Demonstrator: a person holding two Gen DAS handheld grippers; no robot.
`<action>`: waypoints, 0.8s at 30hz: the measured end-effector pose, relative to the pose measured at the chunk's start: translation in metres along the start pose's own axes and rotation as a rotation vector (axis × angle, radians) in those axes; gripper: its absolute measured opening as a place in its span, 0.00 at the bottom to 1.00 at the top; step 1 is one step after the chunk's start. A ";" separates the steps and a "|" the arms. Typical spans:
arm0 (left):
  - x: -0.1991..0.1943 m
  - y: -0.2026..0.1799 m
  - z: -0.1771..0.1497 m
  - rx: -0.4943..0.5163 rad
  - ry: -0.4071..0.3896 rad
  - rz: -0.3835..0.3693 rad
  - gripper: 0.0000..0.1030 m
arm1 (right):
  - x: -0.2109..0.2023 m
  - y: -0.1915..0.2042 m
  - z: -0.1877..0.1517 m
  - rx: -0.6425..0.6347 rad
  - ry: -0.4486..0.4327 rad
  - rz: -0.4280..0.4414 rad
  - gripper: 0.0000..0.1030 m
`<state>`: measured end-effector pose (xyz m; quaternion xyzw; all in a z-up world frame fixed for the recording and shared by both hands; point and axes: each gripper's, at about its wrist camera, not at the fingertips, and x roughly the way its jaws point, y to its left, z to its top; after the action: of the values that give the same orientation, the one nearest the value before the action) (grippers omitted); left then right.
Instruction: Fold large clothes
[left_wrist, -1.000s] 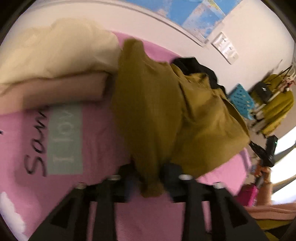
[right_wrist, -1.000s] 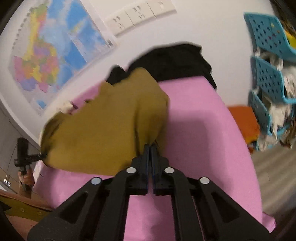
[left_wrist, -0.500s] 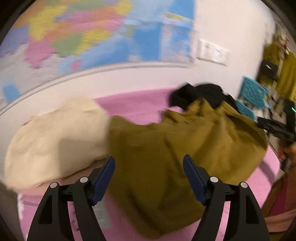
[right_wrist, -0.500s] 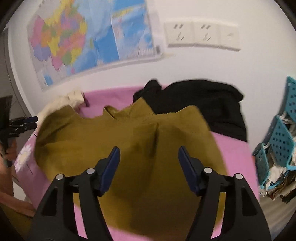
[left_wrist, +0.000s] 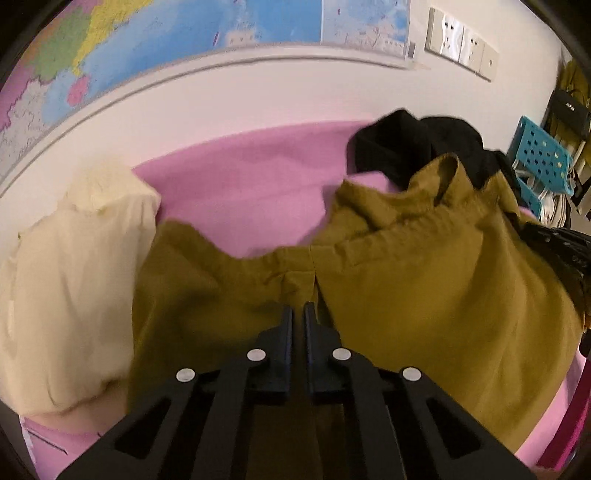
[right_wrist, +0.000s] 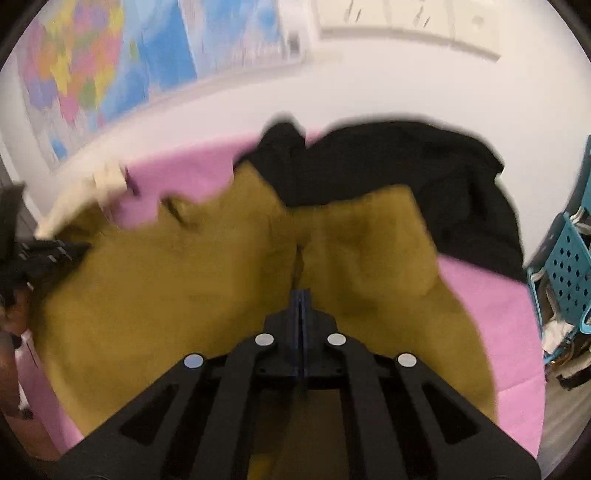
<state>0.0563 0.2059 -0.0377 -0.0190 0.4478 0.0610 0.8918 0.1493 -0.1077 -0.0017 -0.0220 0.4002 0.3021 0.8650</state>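
Note:
An olive-green garment (left_wrist: 424, 288) lies spread and rumpled across the pink bed sheet (left_wrist: 251, 177). My left gripper (left_wrist: 297, 314) is shut on a pinch of its cloth near the upper hem, and a pleat runs away from the tips. In the right wrist view the same olive garment (right_wrist: 166, 295) fills the middle. My right gripper (right_wrist: 301, 295) is shut on a fold of it, with creases drawn together just beyond the tips. The garment's far right part overlaps a black garment (right_wrist: 424, 173).
A cream pillow or bundle (left_wrist: 74, 277) lies at the left of the bed, touching the olive cloth. The black garment (left_wrist: 413, 147) sits by the wall. A teal perforated rack (left_wrist: 539, 162) stands to the right. A map (left_wrist: 184, 37) and sockets hang on the wall.
One second ago both grippers held the bunched olive garment. Half a second ago both stood open over it as it lay spread. Now both are shut on its cloth again.

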 end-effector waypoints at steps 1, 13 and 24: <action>0.000 0.000 0.003 -0.002 -0.011 0.005 0.03 | -0.009 -0.004 0.005 0.018 -0.043 -0.008 0.01; 0.025 0.024 0.007 -0.087 -0.006 0.000 0.06 | 0.020 0.009 0.008 0.010 0.080 0.044 0.58; 0.021 0.029 0.006 -0.095 -0.042 -0.021 0.20 | 0.017 -0.008 0.022 0.040 0.001 -0.058 0.02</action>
<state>0.0702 0.2376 -0.0502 -0.0648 0.4255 0.0730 0.8997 0.1772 -0.0996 -0.0009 -0.0163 0.4056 0.2690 0.8734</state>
